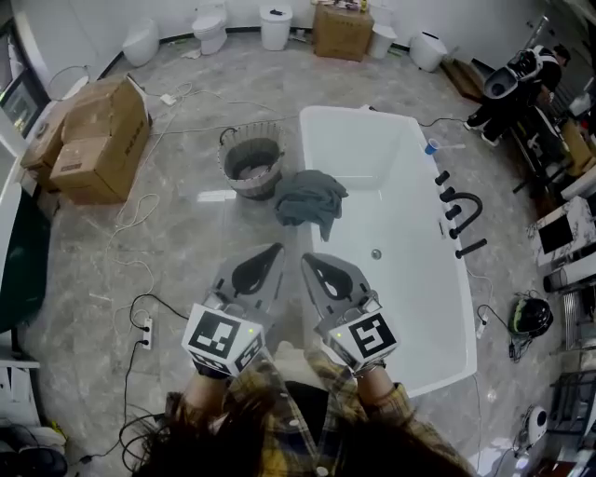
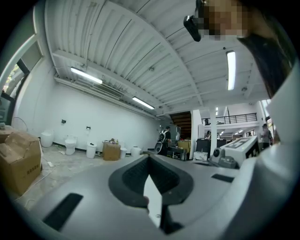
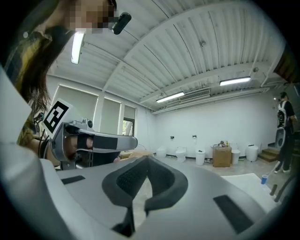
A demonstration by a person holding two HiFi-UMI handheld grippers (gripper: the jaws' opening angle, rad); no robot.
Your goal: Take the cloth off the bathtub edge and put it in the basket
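Note:
A grey-blue cloth [image 1: 311, 201] lies bunched over the left edge of the white bathtub [image 1: 410, 317]. Just left of it on the floor stands a round grey basket [image 1: 251, 167]. My left gripper [image 1: 276, 248] and right gripper [image 1: 305, 257] are held side by side, level, nearer to me than the cloth and apart from it. Both are shut with nothing between the jaws. In the left gripper view the jaws [image 2: 149, 158] meet at the tip. The right gripper view shows its jaws [image 3: 148, 159] closed, with the left gripper [image 3: 89, 140] beside them.
Cardboard boxes [image 1: 93, 138] sit at the left. Cables and a power strip [image 1: 145, 331] trail on the marble floor. Toilets [image 1: 210, 28], a bin [image 1: 276, 26] and another box [image 1: 343, 32] line the far wall. A black faucet [image 1: 462, 216] is on the tub's right rim. Equipment [image 1: 568, 233] crowds the right side.

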